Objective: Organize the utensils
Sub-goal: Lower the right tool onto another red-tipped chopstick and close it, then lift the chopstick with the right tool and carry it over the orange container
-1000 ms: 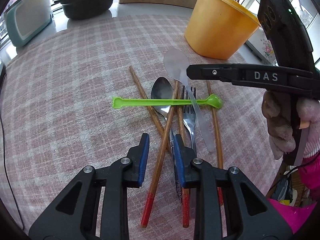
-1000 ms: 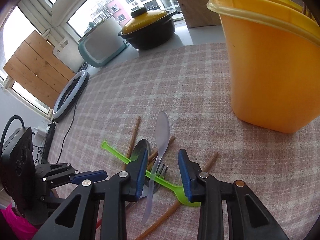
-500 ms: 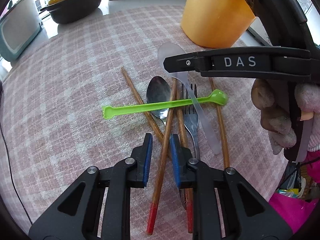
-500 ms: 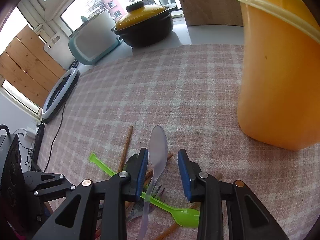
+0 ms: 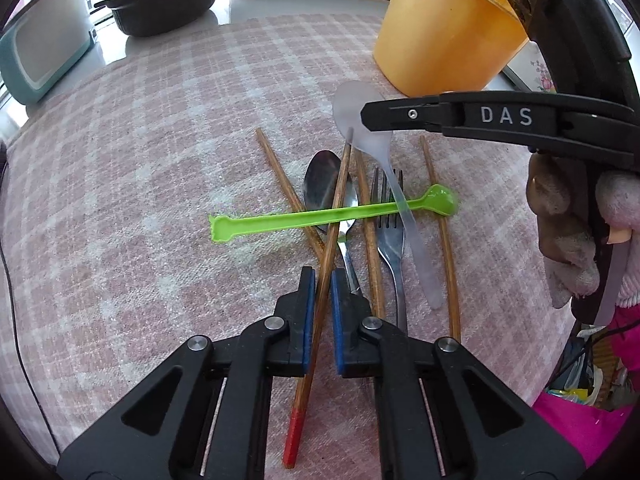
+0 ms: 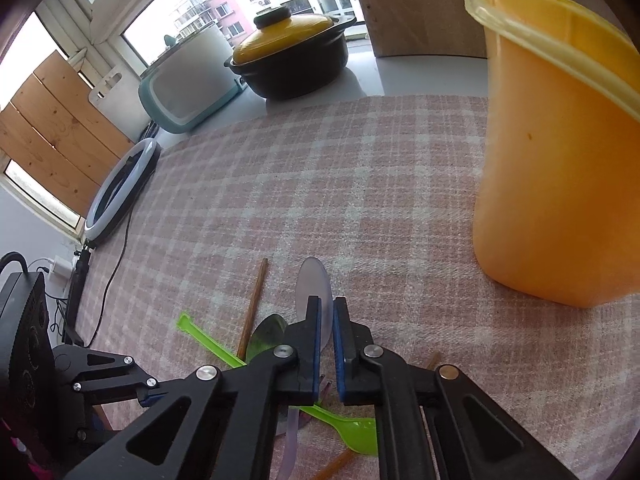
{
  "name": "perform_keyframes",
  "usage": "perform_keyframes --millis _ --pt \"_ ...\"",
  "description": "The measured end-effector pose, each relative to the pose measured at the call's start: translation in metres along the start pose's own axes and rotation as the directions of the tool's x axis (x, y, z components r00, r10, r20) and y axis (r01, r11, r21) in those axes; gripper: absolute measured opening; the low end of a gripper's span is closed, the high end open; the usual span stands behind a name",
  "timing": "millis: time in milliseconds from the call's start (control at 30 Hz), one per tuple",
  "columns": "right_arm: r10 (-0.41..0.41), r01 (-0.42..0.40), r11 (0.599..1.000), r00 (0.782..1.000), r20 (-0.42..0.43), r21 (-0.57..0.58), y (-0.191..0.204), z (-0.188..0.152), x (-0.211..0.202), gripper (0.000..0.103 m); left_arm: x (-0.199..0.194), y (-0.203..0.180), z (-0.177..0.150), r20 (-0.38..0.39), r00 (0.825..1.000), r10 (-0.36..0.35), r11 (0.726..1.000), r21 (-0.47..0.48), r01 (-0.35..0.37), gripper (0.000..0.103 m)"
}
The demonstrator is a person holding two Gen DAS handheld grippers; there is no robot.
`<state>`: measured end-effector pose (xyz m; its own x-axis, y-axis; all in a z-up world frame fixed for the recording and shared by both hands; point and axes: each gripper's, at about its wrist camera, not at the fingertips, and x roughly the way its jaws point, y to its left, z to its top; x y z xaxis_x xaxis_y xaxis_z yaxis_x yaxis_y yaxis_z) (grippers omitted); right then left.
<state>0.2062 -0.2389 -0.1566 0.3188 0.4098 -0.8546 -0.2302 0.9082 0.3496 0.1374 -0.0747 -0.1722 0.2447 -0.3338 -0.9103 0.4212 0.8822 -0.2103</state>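
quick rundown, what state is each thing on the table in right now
left hand-held gripper: jaws closing on a red-tipped chopstick
right hand-held gripper: shut on the clear plastic spoon
green spoon: lying flat across the pile
metal spoon: flat, under the green spoon
fork: flat, under the green spoon
yellow bucket: upright
black pot: lid on

Glossy metal spoon [image 5: 326, 184], translucent plastic spoon [image 5: 360, 120], matt woven tablecloth [image 5: 160, 140]

The left wrist camera looks steeply down along its fingers, close over the utensil pile [image 5: 360, 216] on the checked cloth [image 5: 140, 152]; the right wrist camera does likewise from the opposite side. Both share the pile, the yellow bucket [image 6: 560, 168] and the lidded pot [image 6: 292, 60].
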Motion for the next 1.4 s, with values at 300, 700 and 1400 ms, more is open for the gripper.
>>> perform_keyframes --millis 300,700,1400 --pt "0.019 -0.019 1.0 1.0 -0.015 -0.004 -0.002 0.002 0.007 0.001 -0.004 0.01 -0.001 0.01 1.0 -0.001 0.999 -0.032 0.001 0.006" --pt "0.003 -0.001 0.999 1.0 0.028 -0.054 0.013 -0.001 -0.011 0.001 -0.019 0.026 -0.012 0.061 0.998 0.016 0.994 -0.113 -0.009 0.004" --pt "0.037 -0.034 0.999 0.984 0.174 -0.017 0.012 -0.008 -0.075 0.001 -0.092 0.06 -0.015 0.297 0.954 0.036 0.951 -0.302 0.059 0.004"
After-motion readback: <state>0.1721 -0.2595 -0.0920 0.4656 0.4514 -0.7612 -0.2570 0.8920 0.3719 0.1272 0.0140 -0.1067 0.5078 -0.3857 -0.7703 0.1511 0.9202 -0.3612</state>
